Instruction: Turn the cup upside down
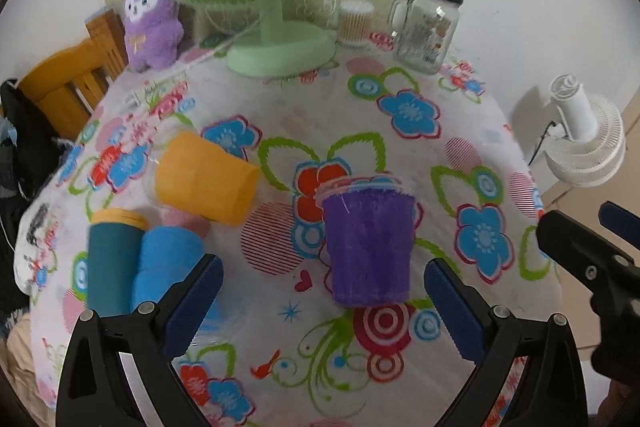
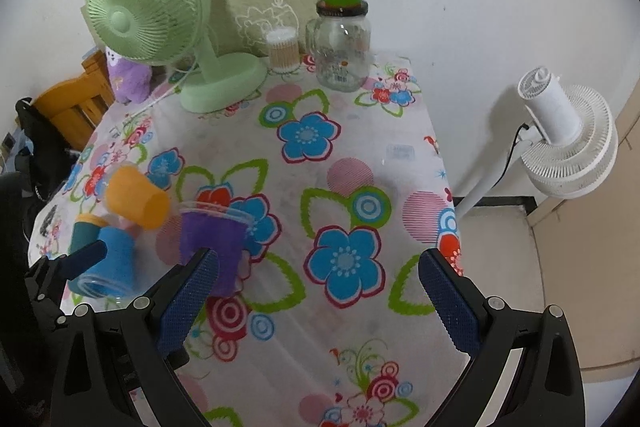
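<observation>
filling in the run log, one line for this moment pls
stage: approach | left tool: open, purple cup upright between fingers, untouched | right tool: open, holding nothing | orange cup: on its side

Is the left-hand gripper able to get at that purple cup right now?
Probably yes. The left gripper is open, and the purple cup stands upright straight ahead between its fingers, with nothing between them. The orange cup lies off to the side.

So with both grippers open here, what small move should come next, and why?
Probably ease the left gripper forward until its open jaws flank the purple cup. The cup stands upright, rim up, just ahead of and between the fingers, ungrasped. The right gripper is open over bare tablecloth.
</observation>
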